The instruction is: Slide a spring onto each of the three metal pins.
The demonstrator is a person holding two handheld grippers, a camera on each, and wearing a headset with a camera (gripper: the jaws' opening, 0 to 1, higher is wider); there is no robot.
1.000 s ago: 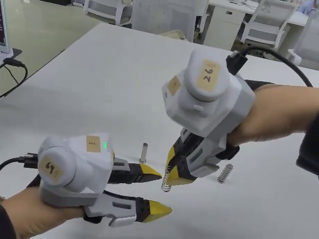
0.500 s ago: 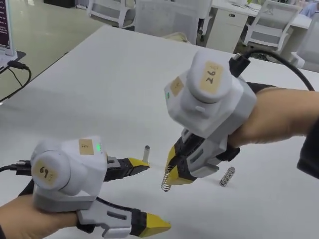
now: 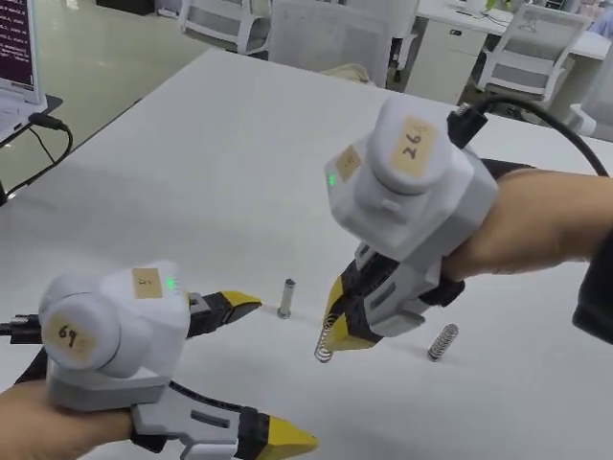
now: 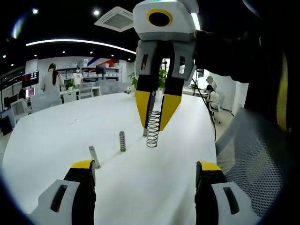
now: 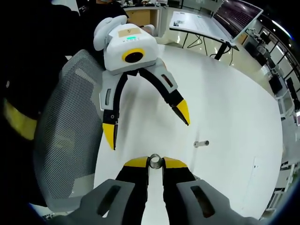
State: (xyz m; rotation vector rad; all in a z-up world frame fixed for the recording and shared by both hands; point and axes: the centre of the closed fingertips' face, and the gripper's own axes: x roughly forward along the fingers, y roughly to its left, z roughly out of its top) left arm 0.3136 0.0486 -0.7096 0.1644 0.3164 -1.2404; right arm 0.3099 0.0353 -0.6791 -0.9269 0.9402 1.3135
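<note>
My right gripper (image 3: 334, 341) hangs over the white table (image 3: 192, 172), shut on a steel spring (image 3: 325, 341) that points down from its yellow tips. In the right gripper view the spring (image 5: 155, 161) shows end-on between the closed jaws of that gripper (image 5: 155, 165). A short metal pin (image 3: 287, 297) stands upright just left of it. My left gripper (image 3: 265, 374) is open at the lower left, jaws wide apart, facing the right gripper (image 4: 153, 123), with the pin (image 4: 93, 156) beside its left jaw. A second spring (image 3: 441, 342) rests on the table to the right.
Office chairs (image 3: 326, 38) and desks stand beyond the table's far edge. A laptop with a cable (image 3: 38, 134) sits off to the left. A mesh chair back (image 5: 70, 131) shows behind the left gripper (image 5: 146, 124).
My left gripper has drawn back toward the lower left and spread its jaws wider. The right gripper still holds the spring in about the same spot near the pin.
</note>
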